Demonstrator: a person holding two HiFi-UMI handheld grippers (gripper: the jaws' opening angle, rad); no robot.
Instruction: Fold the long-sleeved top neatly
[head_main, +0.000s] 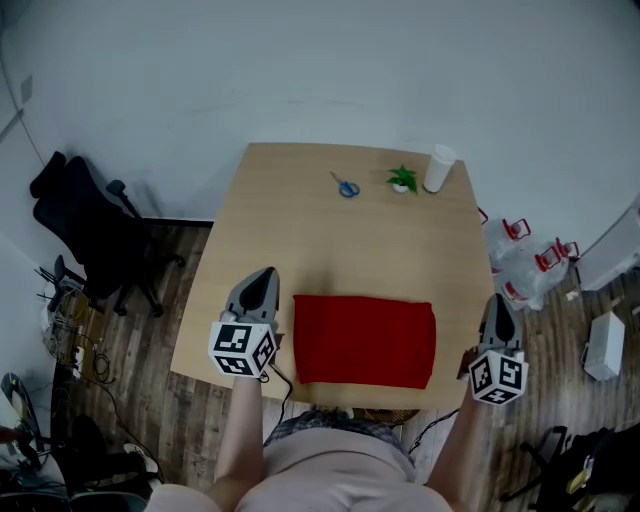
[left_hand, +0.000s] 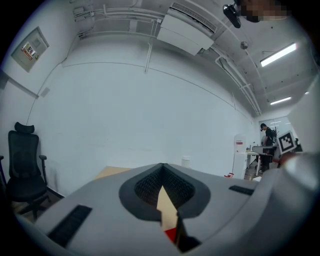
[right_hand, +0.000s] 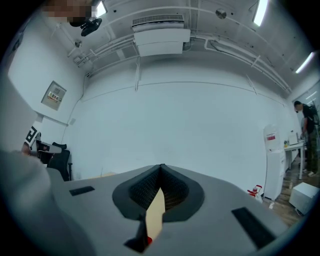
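Observation:
The red long-sleeved top (head_main: 365, 340) lies folded into a flat rectangle on the near part of the wooden table (head_main: 300, 230). My left gripper (head_main: 264, 281) hovers just left of the top, shut and holding nothing. At the table's right edge, my right gripper (head_main: 497, 308) is likewise shut and holding nothing, to the right of the top. Both point level, toward the far wall. In the left gripper view a sliver of red top (left_hand: 171, 234) shows through the closed jaws; the right gripper view shows a red speck (right_hand: 149, 241) of it.
At the table's far end lie blue-handled scissors (head_main: 346, 187), a small green plant (head_main: 402, 179) and a white cup (head_main: 438, 168). A black office chair (head_main: 85, 225) stands left of the table. Bags and boxes (head_main: 525, 262) sit on the floor at right.

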